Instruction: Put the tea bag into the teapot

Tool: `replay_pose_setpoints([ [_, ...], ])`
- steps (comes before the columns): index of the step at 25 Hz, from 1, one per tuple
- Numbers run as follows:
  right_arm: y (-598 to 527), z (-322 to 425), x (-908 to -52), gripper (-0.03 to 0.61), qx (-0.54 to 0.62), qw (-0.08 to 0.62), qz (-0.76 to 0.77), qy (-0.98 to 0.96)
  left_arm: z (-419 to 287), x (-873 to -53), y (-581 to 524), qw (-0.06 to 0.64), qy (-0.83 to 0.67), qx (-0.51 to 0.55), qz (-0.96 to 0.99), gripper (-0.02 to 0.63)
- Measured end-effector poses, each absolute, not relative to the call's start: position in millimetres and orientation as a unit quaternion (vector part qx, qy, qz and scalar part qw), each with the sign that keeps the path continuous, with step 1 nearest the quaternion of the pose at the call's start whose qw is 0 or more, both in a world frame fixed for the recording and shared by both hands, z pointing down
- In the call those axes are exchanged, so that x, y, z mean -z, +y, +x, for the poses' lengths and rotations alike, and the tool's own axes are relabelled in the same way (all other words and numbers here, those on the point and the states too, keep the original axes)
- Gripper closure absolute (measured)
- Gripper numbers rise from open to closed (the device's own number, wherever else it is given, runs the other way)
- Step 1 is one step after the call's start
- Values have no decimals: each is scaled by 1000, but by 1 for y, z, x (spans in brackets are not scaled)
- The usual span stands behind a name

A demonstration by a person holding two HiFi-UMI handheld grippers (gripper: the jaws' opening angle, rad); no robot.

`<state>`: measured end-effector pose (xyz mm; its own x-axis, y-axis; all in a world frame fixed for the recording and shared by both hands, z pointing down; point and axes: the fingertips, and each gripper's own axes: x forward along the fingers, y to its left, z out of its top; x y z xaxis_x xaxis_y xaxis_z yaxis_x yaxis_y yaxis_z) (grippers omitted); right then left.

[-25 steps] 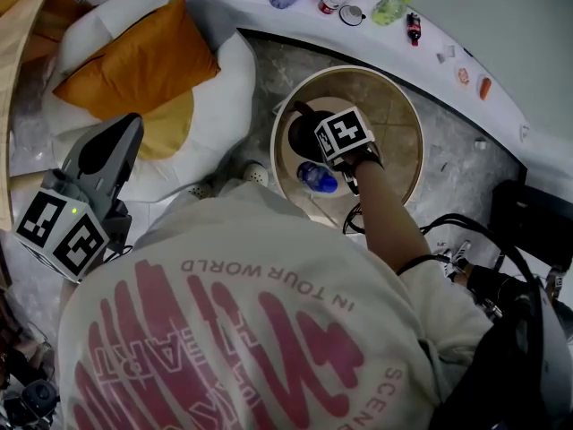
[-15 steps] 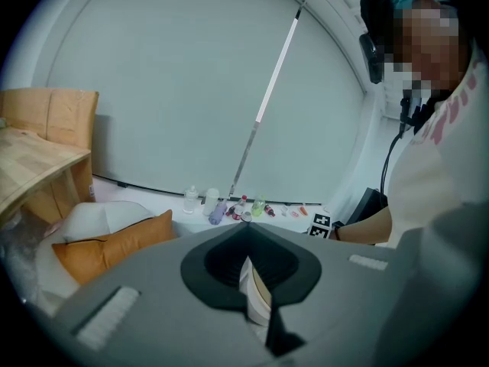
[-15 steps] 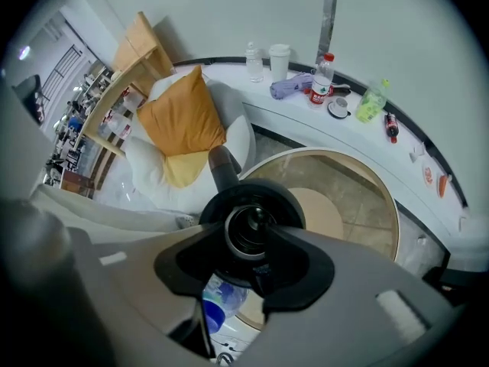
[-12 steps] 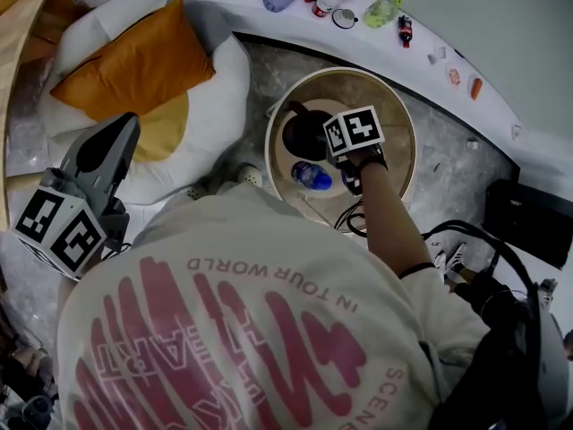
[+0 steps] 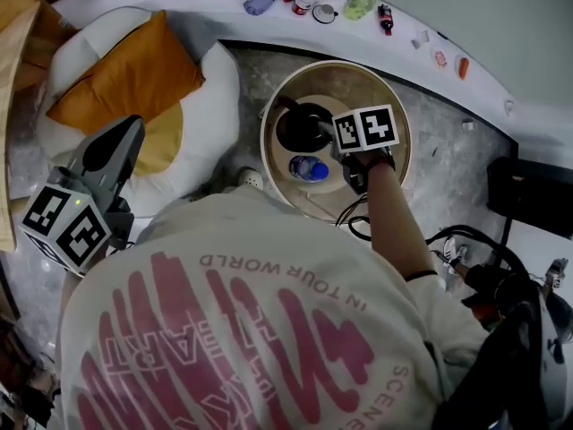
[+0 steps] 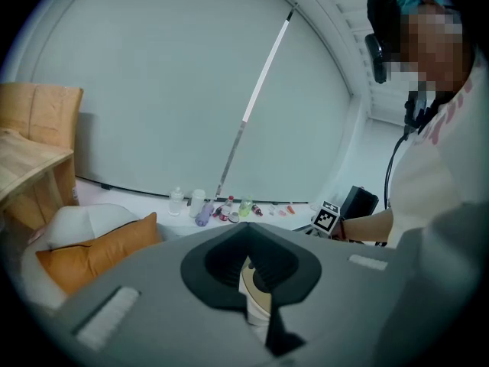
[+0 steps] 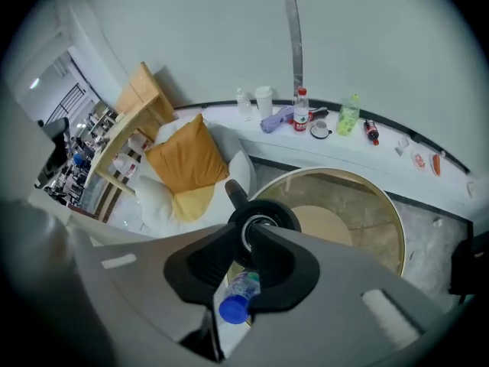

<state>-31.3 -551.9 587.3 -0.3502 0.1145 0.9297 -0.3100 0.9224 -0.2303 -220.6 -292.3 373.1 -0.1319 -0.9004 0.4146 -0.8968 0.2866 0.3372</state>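
Dark round teapot (image 5: pixel 303 125), top open, stands on round glass-top table w/ pale rim (image 5: pixel 358 88), left of centre. Tea bag not discernible in any view. Blue-capped clear plastic bottle (image 5: pixel 307 167) lies just near of teapot. R gripper (image 7: pixel 248 232) above teapot: jaws just been closing, narrow gap, nothing between. L gripper (image 6: pixel 244 232) well left, jaws together, empty.

Cream T-shirt (image 5: pixel 269 330) with pink lettering; grey left tongs (image 5: pixel 133 124) with black-and-white marker cube (image 5: pixel 67 227).

Black teapot (image 5: pixel 301 125), orange cushion (image 5: pixel 125 74)
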Motion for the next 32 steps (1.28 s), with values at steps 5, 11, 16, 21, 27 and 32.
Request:
replay_pose_setpoints([
  [5,-549,-28,-551,572,-194,514,93,-830,-214,-366,-307,267,-723,-9,637,594],
  [11,-520,-16,-498,572,-226,446,106,-860,-203,-355,-333,252,-679,-4,689,594],
  [16,-482,-16,-451,572,-245,368,114,-890,-186,-354,-347,242,-628,7,739,594],
  [21,-445,-10,-415,572,-223,314,147,-911,-170,-348,-350,227,-577,0,785,594],
  [27,-399,-4,-401,572,-217,260,188,-922,-171,-340,-340,217,-537,-4,815,594],
  [32,-363,1,-403,572,-218,202,228,-927,-166,-354,-322,228,-498,-18,837,594],
])
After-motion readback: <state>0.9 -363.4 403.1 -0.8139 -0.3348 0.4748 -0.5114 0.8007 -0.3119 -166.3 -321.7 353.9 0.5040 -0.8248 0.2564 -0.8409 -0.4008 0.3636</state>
